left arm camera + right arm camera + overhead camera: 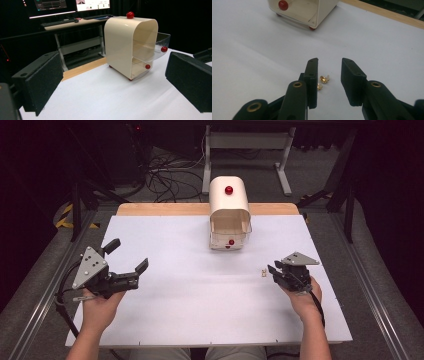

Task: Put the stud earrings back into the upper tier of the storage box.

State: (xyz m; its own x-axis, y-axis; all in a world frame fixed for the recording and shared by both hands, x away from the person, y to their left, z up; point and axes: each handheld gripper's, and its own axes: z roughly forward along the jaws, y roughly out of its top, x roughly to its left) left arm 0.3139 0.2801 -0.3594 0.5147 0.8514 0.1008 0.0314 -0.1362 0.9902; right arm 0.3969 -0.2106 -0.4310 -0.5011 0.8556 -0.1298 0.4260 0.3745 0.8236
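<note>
A small cream cabinet (pixel 229 210) with clear drawers and red knobs stands at the far middle of the white table (pixel 190 290). In the left gripper view the cabinet (pixel 120 42) has its upper clear drawer (pixel 161 40) pulled part way out. A few tiny gold pieces (pixel 263 271) lie on the table at the right. My right gripper (pixel 272 270) is low over them, and in the right gripper view the gold pieces (pixel 324 80) lie between its jaws, near the left one, with the right gripper (pixel 329 62) open and not pressing on them. My left gripper (pixel 129 255) is open wide and empty at the left; in its own view the left gripper (pixel 113 72) faces the cabinet.
A wooden strip (pixel 165 209) edges the table's far side. Beyond it are cables on the floor and a desk frame (pixel 247 142). In the left gripper view, monitors (pixel 67 5) sit on a desk behind the table.
</note>
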